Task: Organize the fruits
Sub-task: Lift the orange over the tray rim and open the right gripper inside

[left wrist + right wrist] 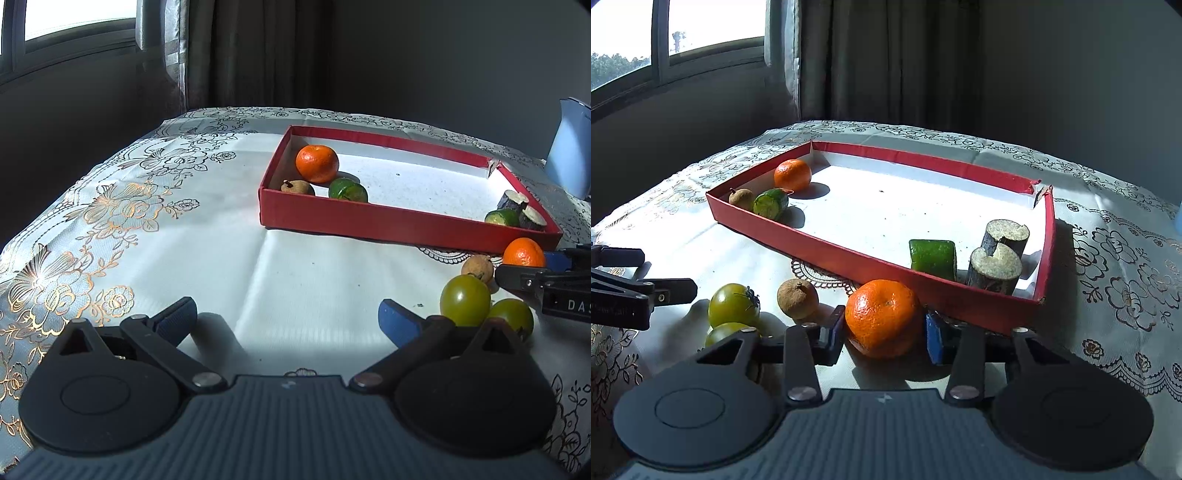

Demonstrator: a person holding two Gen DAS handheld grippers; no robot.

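Observation:
A red tray (849, 260) (369, 218) lies on the table. Its left end holds an orange (792, 174), a brown longan (740, 198) and a green piece (771, 203). Its right end holds a green chunk (932, 258) and two sugarcane pieces (995, 266). My right gripper (884, 334) is closed around a loose orange (882, 317) on the cloth in front of the tray. A longan (798, 298) and two green tomatoes (734, 304) lie to its left. My left gripper (288, 319) is open and empty, left of the tomatoes (465, 300).
A floral tablecloth (110, 221) covers the table, with edges dropping off at left and back. A blue-white object (569, 155) stands at the far right. Curtain and window are behind the table.

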